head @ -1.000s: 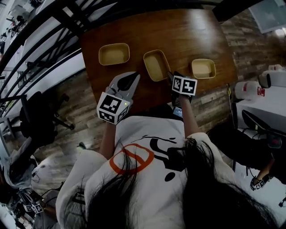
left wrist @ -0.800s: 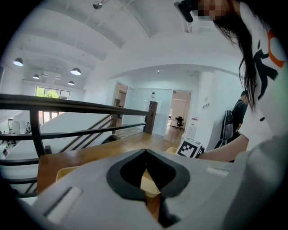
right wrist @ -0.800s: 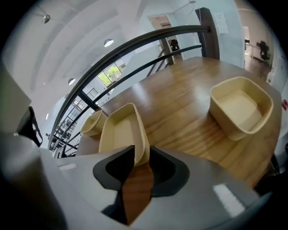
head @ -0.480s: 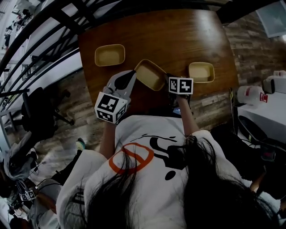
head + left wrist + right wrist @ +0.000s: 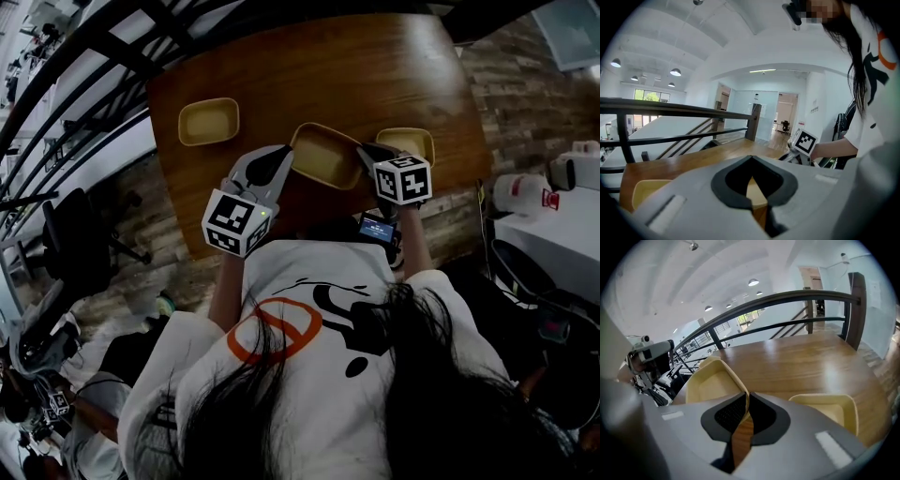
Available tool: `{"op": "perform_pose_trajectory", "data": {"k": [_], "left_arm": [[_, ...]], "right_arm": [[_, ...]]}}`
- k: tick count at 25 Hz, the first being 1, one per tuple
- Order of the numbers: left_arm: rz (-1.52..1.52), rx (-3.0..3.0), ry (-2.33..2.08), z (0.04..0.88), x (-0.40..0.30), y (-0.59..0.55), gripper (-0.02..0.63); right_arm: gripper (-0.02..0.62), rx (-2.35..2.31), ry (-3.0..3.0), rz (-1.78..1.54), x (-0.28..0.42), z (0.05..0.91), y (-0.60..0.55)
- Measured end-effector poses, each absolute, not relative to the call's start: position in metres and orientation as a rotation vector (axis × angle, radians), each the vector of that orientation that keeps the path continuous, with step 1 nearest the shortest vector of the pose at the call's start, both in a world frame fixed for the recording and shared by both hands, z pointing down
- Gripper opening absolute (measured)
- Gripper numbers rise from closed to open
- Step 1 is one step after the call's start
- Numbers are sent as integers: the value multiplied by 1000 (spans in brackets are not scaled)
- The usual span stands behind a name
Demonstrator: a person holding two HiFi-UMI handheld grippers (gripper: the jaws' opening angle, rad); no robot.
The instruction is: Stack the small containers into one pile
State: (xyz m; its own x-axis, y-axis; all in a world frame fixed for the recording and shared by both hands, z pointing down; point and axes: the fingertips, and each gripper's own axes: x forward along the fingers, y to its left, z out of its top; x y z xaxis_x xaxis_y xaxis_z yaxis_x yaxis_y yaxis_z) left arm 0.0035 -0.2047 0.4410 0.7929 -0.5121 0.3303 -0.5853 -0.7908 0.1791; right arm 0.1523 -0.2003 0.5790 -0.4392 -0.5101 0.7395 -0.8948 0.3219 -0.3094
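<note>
Wooden table (image 5: 281, 84): brown, glossy board with three small containers along its near part.
Left container (image 5: 208, 123): pale yellow, shallow, rectangular with rounded corners and a raised rim; it sits flat and empty, well apart from the other two.
Left gripper (image 5: 278, 155): in the left gripper view its jaw tips meet (image 5: 751, 158) with nothing between them; it hovers just beside the middle container's left end.
Middle container (image 5: 325, 155): same pale yellow tray shape, tilted, lying between the two grippers at the table's near edge.
Right gripper (image 5: 367, 152): its jaws are closed (image 5: 746, 397) on the thin rim of the middle container (image 5: 715, 380), which slants up to the left of them.
Right container (image 5: 405, 142): same colour and shape, flat on the table, partly hidden behind the right gripper and near the middle one; whether they touch cannot be told.
Markings: each gripper's cube bears black-and-white square patterns; a small lit screen (image 5: 378, 228) on the right gripper is too small to read.
</note>
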Motion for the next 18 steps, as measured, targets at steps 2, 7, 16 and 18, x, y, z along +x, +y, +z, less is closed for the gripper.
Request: {"op": "perform_pose_trajectory", "data": {"k": [2,7,16,18], "left_arm": [[385,2718,-817,442,18,-200,0],[383,2727,-776,444,55,-194,0],[379,2711,-837,444,86,-199,0],[384,2702,-857,445,87,-201,0]], "right_arm": [[49,1226,-2085,922,171,572,-201],[51,1175,-2105,817,222,569,-203],[51,987,-2128,631,306,575,-211],[51,962,-2120,606,322,578,-218]]}}
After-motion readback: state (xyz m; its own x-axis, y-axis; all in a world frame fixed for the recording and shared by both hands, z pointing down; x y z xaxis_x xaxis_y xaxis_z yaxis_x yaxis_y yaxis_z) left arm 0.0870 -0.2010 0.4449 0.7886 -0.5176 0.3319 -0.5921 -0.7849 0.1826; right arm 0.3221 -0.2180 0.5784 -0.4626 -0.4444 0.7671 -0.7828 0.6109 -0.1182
